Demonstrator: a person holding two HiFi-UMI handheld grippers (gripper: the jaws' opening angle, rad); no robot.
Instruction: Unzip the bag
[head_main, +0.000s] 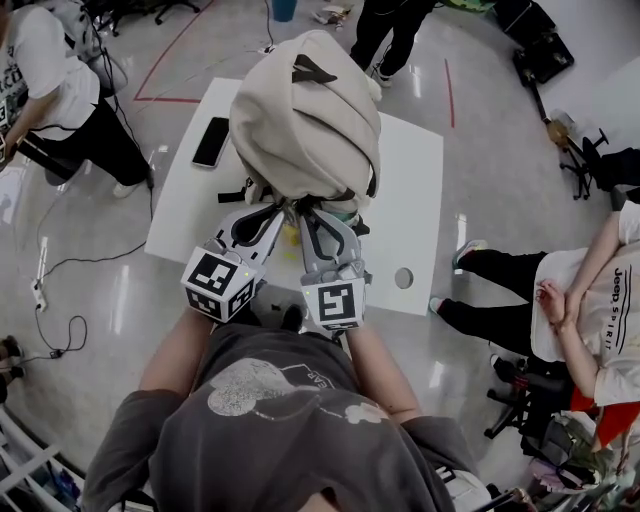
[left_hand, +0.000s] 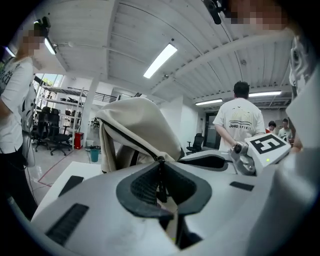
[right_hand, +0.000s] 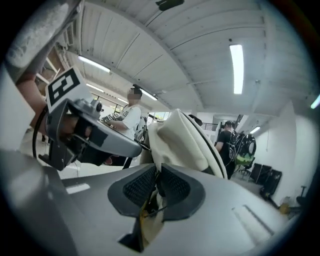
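White rectangular table on a grey floor: the beige fabric backpack stands mid-table, with the left gripper and right gripper at its near side

Left gripper view: the jaws pinch the dark zipper pull, and the zip above it looks closed

Right gripper view: the jaws clamp backpack fabric

Unzipping seems barely begun

The right gripper has its ribbed jaws drawn nearly together on a dark tab of the cream bag, which rises just beyond them. To the left, the left gripper reaches toward the bag. A person stands far behind it.
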